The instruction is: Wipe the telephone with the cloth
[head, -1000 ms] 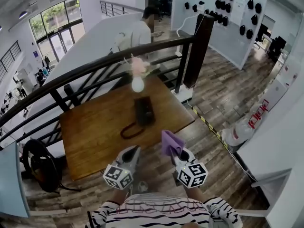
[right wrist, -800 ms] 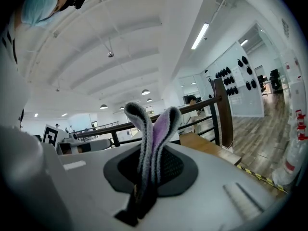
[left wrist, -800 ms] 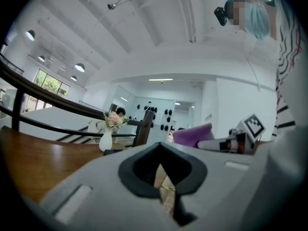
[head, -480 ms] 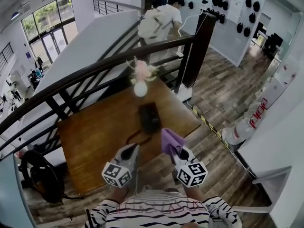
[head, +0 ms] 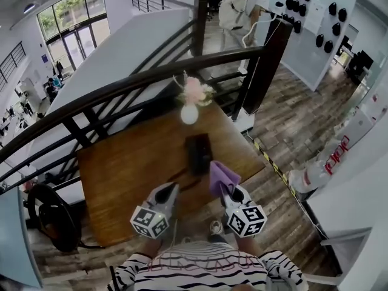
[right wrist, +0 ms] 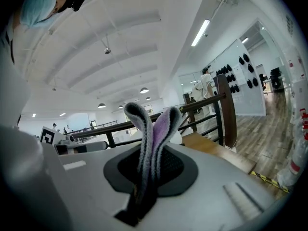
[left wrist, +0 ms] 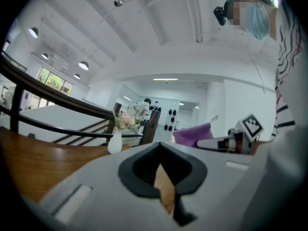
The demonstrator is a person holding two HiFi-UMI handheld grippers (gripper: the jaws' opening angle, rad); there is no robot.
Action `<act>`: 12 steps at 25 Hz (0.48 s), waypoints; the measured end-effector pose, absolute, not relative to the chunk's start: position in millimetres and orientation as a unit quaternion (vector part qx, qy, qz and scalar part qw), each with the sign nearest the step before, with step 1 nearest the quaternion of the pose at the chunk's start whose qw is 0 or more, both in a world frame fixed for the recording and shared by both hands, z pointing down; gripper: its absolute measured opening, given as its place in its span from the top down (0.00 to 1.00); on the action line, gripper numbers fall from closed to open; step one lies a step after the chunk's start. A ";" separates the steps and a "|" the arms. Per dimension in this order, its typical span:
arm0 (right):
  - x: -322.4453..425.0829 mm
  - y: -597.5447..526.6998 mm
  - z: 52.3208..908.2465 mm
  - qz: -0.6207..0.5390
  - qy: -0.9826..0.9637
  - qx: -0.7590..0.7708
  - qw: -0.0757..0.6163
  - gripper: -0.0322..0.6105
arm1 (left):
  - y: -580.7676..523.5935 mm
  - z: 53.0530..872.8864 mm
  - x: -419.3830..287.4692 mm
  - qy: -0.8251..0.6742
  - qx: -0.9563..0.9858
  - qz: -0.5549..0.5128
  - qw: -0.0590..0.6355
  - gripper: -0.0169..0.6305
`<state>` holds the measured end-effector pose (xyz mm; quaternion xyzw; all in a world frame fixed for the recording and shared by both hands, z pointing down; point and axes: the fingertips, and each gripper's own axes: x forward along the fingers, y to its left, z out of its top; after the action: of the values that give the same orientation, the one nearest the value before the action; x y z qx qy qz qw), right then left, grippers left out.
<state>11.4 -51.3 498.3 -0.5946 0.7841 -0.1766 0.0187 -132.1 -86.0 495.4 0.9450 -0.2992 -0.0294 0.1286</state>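
A black telephone (head: 199, 152) lies on the wooden table (head: 127, 162), its dark cord (head: 177, 180) curling off toward the near edge. My right gripper (head: 225, 190) is shut on a folded purple cloth (head: 222, 176), which hangs just short of the telephone's near end. In the right gripper view the cloth (right wrist: 155, 129) stands up from the closed jaws of the right gripper (right wrist: 150, 174). My left gripper (head: 170, 190) hovers over the table's near edge, left of the cloth, jaws together and holding nothing. The left gripper view shows the left gripper (left wrist: 162, 177), the cloth (left wrist: 192, 134) and the table (left wrist: 43, 162).
A white vase of pink flowers (head: 190, 109) stands on the table beyond the telephone. A dark railing (head: 121, 86) runs behind the table, with a thick post (head: 262, 65) at its right. A black bag (head: 53, 214) sits on the floor at the left. A person (head: 237, 8) walks far behind.
The table and telephone have come nearer to both grippers, and the cloth now reaches the telephone's near end. The person in the background has walked off to the right.
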 end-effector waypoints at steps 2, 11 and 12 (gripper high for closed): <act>16.4 -61.2 499.5 -0.179 0.789 -0.587 0.018 0.89 | -92.8 496.1 -128.1 -0.309 0.942 -0.029 0.130 0.98; 67.4 -100.0 498.5 -0.179 0.812 -0.555 0.013 0.89 | -122.5 490.6 -72.1 -0.337 0.933 -0.030 0.122 0.98; 74.6 -104.2 499.2 -0.180 0.814 -0.552 0.013 0.89 | -125.1 490.7 -65.2 -0.341 0.932 -0.030 0.122 0.98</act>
<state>74.6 -104.2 499.2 -0.5519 0.8142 -0.1799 0.0129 -65.2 -125.1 490.7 0.9317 -0.3408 -0.0303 0.1218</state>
